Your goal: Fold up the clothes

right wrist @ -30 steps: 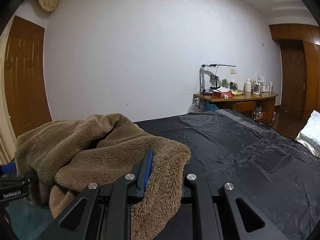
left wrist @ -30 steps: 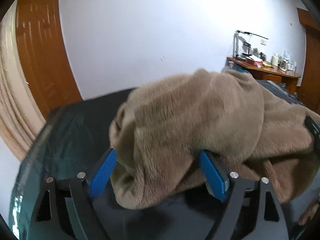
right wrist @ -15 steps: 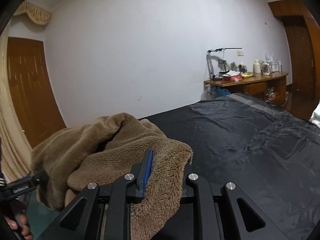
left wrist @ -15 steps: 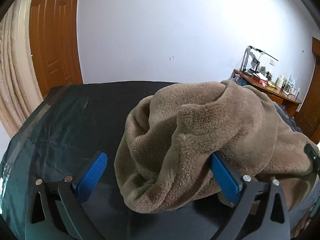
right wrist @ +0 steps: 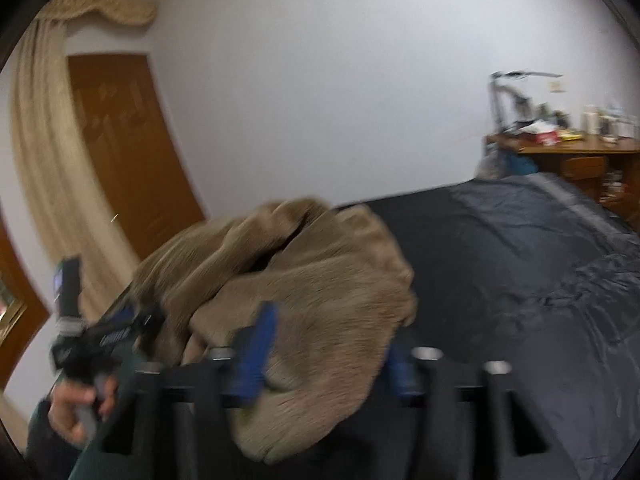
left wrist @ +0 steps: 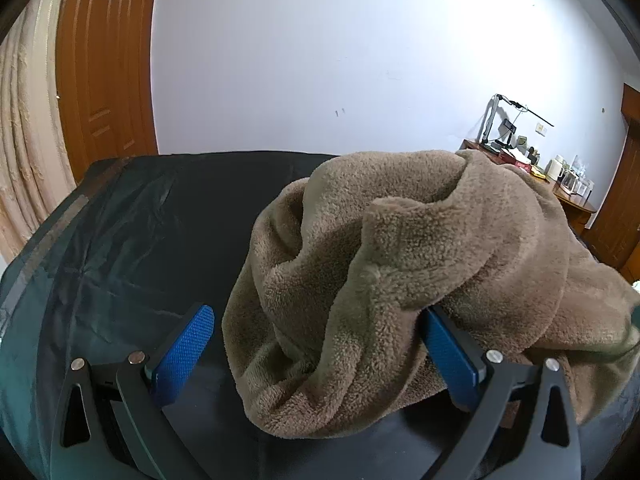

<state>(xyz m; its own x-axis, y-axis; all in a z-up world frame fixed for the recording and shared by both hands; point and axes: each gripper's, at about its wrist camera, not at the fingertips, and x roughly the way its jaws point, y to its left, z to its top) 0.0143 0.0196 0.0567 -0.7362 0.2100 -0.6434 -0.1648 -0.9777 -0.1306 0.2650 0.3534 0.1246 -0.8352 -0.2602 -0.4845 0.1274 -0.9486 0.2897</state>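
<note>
A brown fleece garment [left wrist: 400, 260] lies bunched on the dark bed cover [left wrist: 120, 240]. My left gripper [left wrist: 316, 314] stands wide open around its near fold. The left pad [left wrist: 184, 352] is clear of the cloth, and the fleece drapes over the right finger. In the blurred right wrist view the same fleece [right wrist: 312, 292] hangs between the blue pads of my right gripper [right wrist: 332, 332], whose jaws are opening and no longer pinch it. The left gripper [right wrist: 100, 336] and the hand [right wrist: 76, 404] holding it show at the lower left.
The bed cover [right wrist: 520, 260] stretches away to the right. A wooden door [left wrist: 104, 72] and a beige curtain [left wrist: 24, 140] stand at the left. A cluttered wooden desk [right wrist: 568, 152] with a lamp sits against the white wall at the far right.
My left jaws spread wider and the left pad came off the fleece. My right jaws parted from their pinch on the fleece edge, and the right view swung and blurred.
</note>
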